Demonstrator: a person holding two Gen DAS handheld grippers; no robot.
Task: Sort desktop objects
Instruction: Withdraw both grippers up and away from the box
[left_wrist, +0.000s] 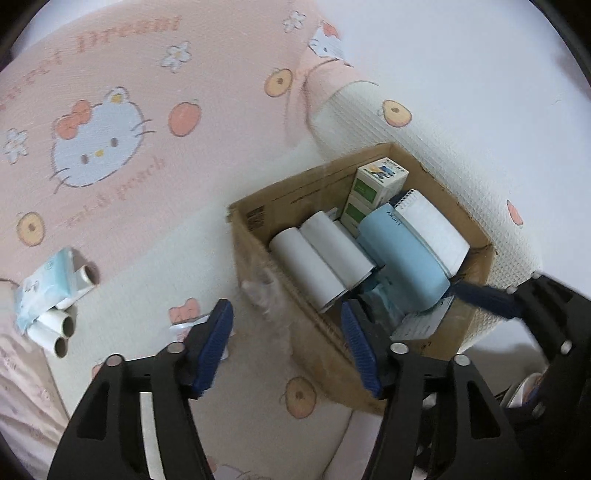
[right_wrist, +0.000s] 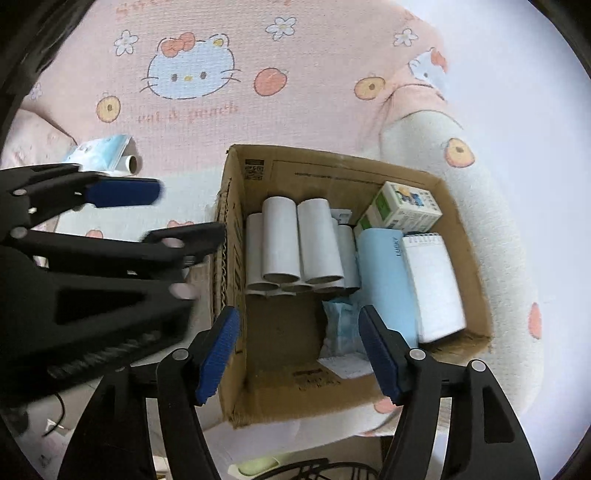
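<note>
An open cardboard box (left_wrist: 258, 210) (right_wrist: 332, 158) stands on a pink cartoon-cat blanket. It holds several white paper rolls (left_wrist: 321, 258) (right_wrist: 295, 240), a light blue case (left_wrist: 399, 254) (right_wrist: 384, 277), a white spiral notepad (left_wrist: 432, 221) (right_wrist: 432, 284), green-and-white cartons (left_wrist: 376, 181) (right_wrist: 402, 210) and a blue tissue pack (right_wrist: 340, 325). My left gripper (left_wrist: 286, 317) (right_wrist: 190, 212) is open and empty over the box's left wall. Above the box's near half, my right gripper (right_wrist: 299, 321) is open and empty too. Left of the box lie a tissue pack (left_wrist: 44, 284) (right_wrist: 99, 151) and loose rolls (left_wrist: 55, 332).
The blanket (left_wrist: 147, 221) (right_wrist: 295, 92) covers the whole surface, and its cream edge (left_wrist: 461, 177) (right_wrist: 498, 240) bulges up along the box's right side. Beyond that is a pale bare area. A dark wire basket (right_wrist: 314, 469) shows below the near edge.
</note>
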